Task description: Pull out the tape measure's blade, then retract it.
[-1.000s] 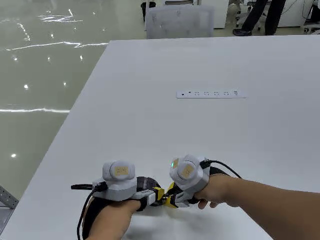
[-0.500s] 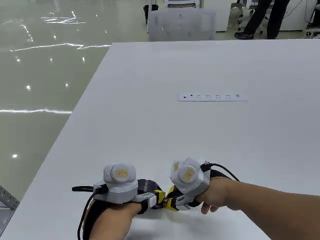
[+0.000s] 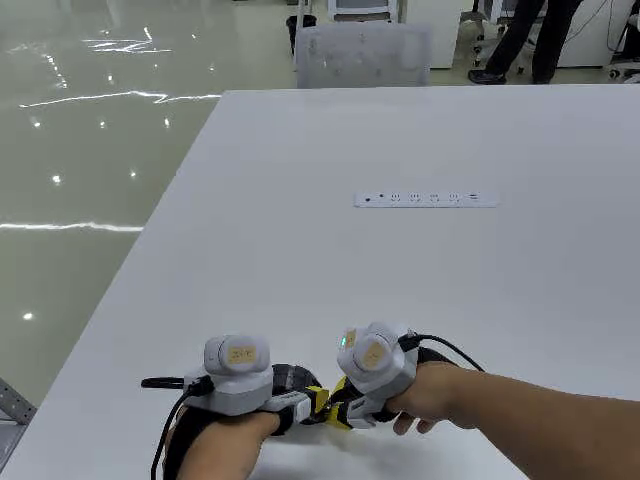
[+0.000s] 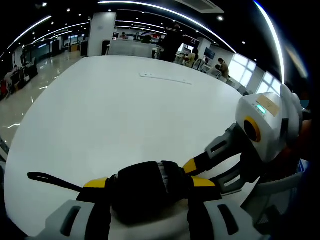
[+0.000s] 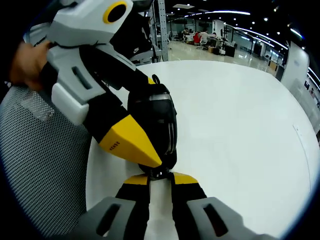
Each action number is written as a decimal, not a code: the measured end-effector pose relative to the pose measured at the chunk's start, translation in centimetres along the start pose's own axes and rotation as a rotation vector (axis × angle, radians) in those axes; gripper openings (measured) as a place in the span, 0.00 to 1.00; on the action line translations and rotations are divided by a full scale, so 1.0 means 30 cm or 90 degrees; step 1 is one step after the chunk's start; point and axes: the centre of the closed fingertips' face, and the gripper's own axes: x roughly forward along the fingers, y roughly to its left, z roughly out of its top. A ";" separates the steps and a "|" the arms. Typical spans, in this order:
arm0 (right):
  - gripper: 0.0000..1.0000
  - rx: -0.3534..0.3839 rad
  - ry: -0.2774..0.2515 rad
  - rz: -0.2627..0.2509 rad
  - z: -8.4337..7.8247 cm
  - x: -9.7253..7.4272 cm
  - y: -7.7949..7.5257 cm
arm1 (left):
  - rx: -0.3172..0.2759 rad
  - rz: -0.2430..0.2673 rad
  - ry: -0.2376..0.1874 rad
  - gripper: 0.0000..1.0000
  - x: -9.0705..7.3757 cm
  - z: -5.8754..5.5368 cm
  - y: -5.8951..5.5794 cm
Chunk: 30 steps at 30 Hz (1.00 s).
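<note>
White table (image 3: 300,220), near edge: left gripper (image 4: 148,183) clamps the tape (image 5: 156,117); right gripper (image 5: 160,178) pinches its blade tip (image 5: 160,173). We judge the pull-out just starting. Next, draw the right gripper straight away, case held firm.

The head view looks from above, forward and down along the white table (image 3: 300,250). The left gripper (image 3: 312,398) and right gripper (image 3: 338,400) sit near its bottom edge, with a power strip (image 3: 426,199) farther off. The left gripper view sits low over the tabletop, close behind the tape measure (image 4: 150,192), and faces across the table toward that same strip (small and distant here). The right gripper enters it from the right. The right gripper view looks toward the left gripper from very near. Both gripper views share the tape measure.
</note>
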 end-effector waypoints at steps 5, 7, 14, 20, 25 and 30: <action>0.14 -0.009 0.015 -0.014 -0.011 -0.010 -0.003 | 0.008 -0.013 -0.005 0.60 0.004 -0.001 -0.002; 0.16 0.013 0.013 -0.028 -0.020 -0.024 -0.009 | -0.003 -0.020 -0.012 0.61 -0.001 0.006 -0.007; 0.29 0.087 -0.009 -0.037 -0.083 -0.095 0.003 | -0.010 -0.078 -0.010 0.89 0.001 -0.001 -0.037; 0.34 0.113 -0.022 -0.057 -0.142 -0.178 -0.006 | 0.045 -0.185 0.022 1.00 -0.042 -0.020 -0.087; 0.45 0.135 -0.034 -0.075 -0.180 -0.253 0.004 | 0.142 -0.193 0.017 1.00 -0.086 -0.034 -0.051; 0.53 0.150 -0.059 -0.095 -0.194 -0.346 0.032 | 0.116 -0.202 -0.018 1.00 -0.135 -0.006 -0.011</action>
